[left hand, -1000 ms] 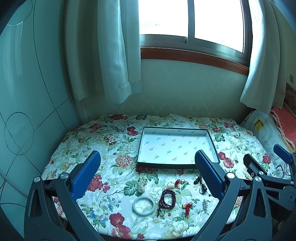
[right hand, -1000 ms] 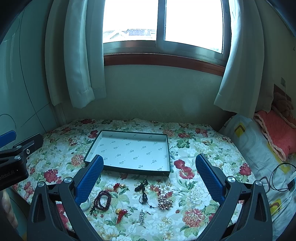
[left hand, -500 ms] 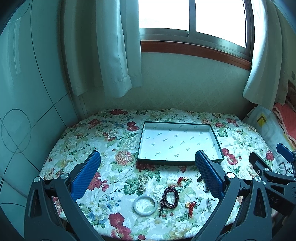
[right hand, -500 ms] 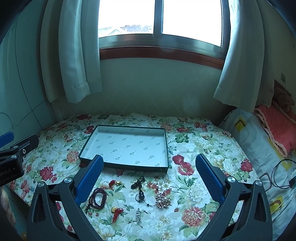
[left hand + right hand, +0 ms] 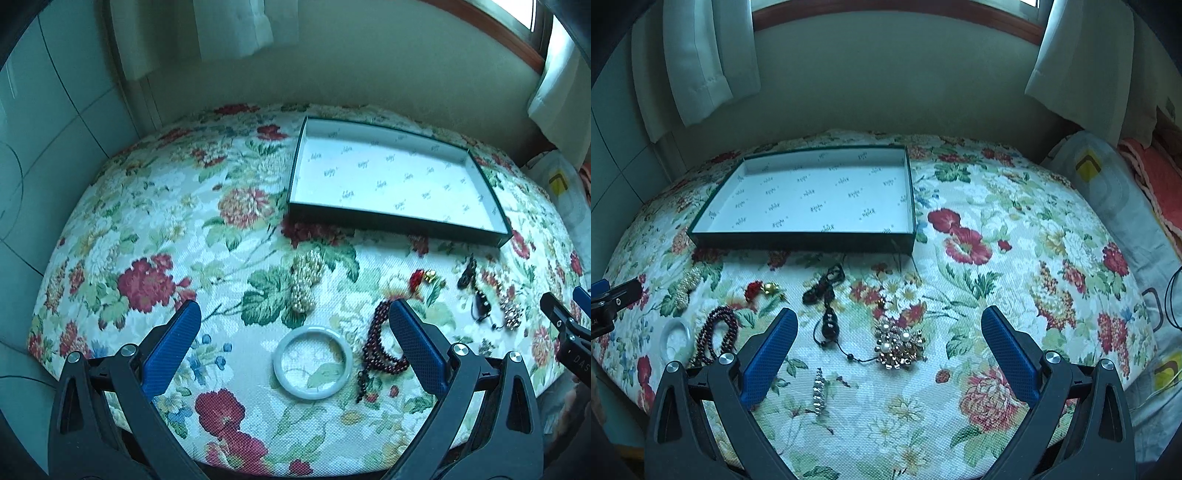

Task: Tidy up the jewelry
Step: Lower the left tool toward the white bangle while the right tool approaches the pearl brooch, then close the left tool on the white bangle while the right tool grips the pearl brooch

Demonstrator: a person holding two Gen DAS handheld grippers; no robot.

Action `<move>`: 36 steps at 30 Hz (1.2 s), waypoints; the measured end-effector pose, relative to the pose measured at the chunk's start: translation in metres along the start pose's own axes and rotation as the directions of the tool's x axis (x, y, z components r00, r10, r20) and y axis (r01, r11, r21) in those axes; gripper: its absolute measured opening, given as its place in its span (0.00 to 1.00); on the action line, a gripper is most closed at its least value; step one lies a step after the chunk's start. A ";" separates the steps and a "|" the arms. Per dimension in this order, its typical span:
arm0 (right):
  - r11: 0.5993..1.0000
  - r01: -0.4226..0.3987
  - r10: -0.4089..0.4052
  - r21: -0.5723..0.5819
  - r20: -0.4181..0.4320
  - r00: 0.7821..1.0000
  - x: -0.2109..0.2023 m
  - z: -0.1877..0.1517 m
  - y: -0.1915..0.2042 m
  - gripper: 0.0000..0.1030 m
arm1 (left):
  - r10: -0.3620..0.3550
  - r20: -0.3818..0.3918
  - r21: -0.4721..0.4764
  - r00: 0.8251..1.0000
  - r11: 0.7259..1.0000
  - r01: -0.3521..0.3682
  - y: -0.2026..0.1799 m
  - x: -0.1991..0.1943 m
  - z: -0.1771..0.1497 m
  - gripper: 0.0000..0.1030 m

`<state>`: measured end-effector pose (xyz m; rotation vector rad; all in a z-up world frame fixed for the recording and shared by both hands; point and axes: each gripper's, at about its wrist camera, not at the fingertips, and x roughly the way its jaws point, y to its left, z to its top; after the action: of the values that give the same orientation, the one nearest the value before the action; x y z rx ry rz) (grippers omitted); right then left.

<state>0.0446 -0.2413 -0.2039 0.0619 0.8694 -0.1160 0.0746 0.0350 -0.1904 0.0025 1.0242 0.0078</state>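
Observation:
An empty dark-green tray [image 5: 399, 223] [image 5: 798, 242] with white lining lies on the floral cloth. In front of it lies loose jewelry. A white bangle [image 5: 312, 362] [image 5: 676, 336] lies below my open, empty left gripper [image 5: 293, 325]. Beside it are a dark red bead bracelet [image 5: 380, 343] [image 5: 718, 334], a pearl cluster [image 5: 306, 284] [image 5: 685, 282] and a red-and-gold charm [image 5: 421, 277] [image 5: 761, 288]. My open, empty right gripper [image 5: 889, 325] hovers over a gold-and-pearl cluster [image 5: 899, 347], a black cord pendant [image 5: 829, 317] and a silver piece [image 5: 818, 393].
The floral cloth [image 5: 1015, 295] covers a table under a window with white curtains [image 5: 698, 59]. Pillows and a cable [image 5: 1174, 295] lie at the right. The table's front edge is just under both grippers. The left gripper shows at the left edge of the right wrist view [image 5: 609, 299].
Both grippers have tilted down and moved closer to the table. The jewelry now fills the lower view and the window has left the frame. Nothing was picked up.

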 end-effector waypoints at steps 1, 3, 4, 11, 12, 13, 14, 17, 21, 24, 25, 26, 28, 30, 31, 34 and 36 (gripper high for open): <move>1.000 -0.008 0.008 0.011 -0.010 1.000 0.007 -0.004 -0.003 0.95 | -0.002 -0.029 -0.005 1.000 1.000 0.002 0.003 0.010 -0.005 0.98; 0.999 -0.014 0.015 0.031 -0.033 0.999 0.018 -0.010 -0.008 0.95 | -0.010 -0.070 -0.018 0.998 1.000 0.009 0.007 0.022 -0.011 0.98; 0.999 -0.017 0.018 0.036 -0.037 0.999 0.022 -0.012 -0.010 0.95 | -0.012 -0.082 -0.021 0.997 1.000 0.010 0.009 0.026 -0.014 0.98; 0.996 -0.053 0.059 0.069 -0.092 0.994 0.045 -0.020 -0.016 0.52 | -0.010 -0.116 -0.030 0.993 1.000 0.007 0.018 0.040 -0.026 0.74; 0.996 -0.056 0.063 0.066 -0.098 0.993 0.047 -0.021 -0.015 0.52 | -0.016 -0.114 -0.029 0.993 0.999 0.013 0.018 0.040 -0.027 0.74; 0.997 -0.057 0.063 0.060 -0.100 0.993 0.050 -0.021 -0.014 0.52 | -0.018 -0.110 -0.023 0.994 1.000 0.015 0.017 0.039 -0.027 0.74; 0.997 -0.058 0.064 0.056 -0.101 0.993 0.051 -0.022 -0.013 0.52 | -0.018 -0.105 -0.017 0.994 1.000 0.017 0.016 0.038 -0.028 0.74; 0.997 -0.058 0.064 0.054 -0.114 0.991 0.058 -0.023 -0.012 0.52 | -0.019 -0.093 -0.001 0.996 1.000 0.019 0.013 0.037 -0.029 0.74; 0.997 -0.051 0.057 0.051 -0.126 0.990 0.067 -0.025 -0.012 0.52 | -0.021 -0.094 0.008 0.995 1.000 0.021 0.011 0.037 -0.031 0.74; 0.998 -0.042 0.048 0.049 -0.127 0.991 0.070 -0.026 -0.012 0.52 | -0.014 -0.095 0.010 0.995 1.000 0.015 0.010 0.039 -0.031 0.74; 0.998 -0.039 0.044 0.045 -0.127 0.991 0.071 -0.026 -0.012 0.52 | -0.013 -0.096 0.010 0.995 1.000 0.014 0.010 0.039 -0.031 0.74; 0.998 -0.036 0.041 0.042 -0.127 0.991 0.072 -0.026 -0.012 0.52 | -0.013 -0.097 0.010 0.995 1.000 0.014 0.010 0.039 -0.031 0.74; 0.999 -0.035 0.039 0.039 -0.132 0.990 0.075 -0.027 -0.012 0.52 | -0.011 -0.097 0.013 0.995 1.000 0.012 0.010 0.039 -0.031 0.74; 0.999 -0.028 0.031 0.023 -0.125 0.992 0.075 -0.028 -0.010 0.52 | -0.009 -0.093 0.015 0.996 1.000 0.010 0.010 0.038 -0.031 0.75; 1.000 -0.025 0.027 0.016 -0.124 0.992 0.074 -0.029 -0.009 0.52 | -0.008 -0.090 0.016 0.996 1.000 0.010 0.009 0.037 -0.031 0.76; 1.000 -0.028 0.029 0.009 -0.115 0.993 0.073 -0.030 -0.008 0.45 | -0.007 -0.088 0.022 0.996 1.000 0.009 0.008 0.036 -0.033 0.81; 0.999 -0.031 0.032 0.011 -0.114 0.993 0.072 -0.030 -0.008 0.44 | -0.010 -0.093 0.026 0.996 1.000 0.012 0.007 0.037 -0.033 0.81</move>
<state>0.0670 -0.2518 -0.2785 0.0913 0.9820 -0.0873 0.0653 0.0425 -0.2394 0.0209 1.1172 -0.0158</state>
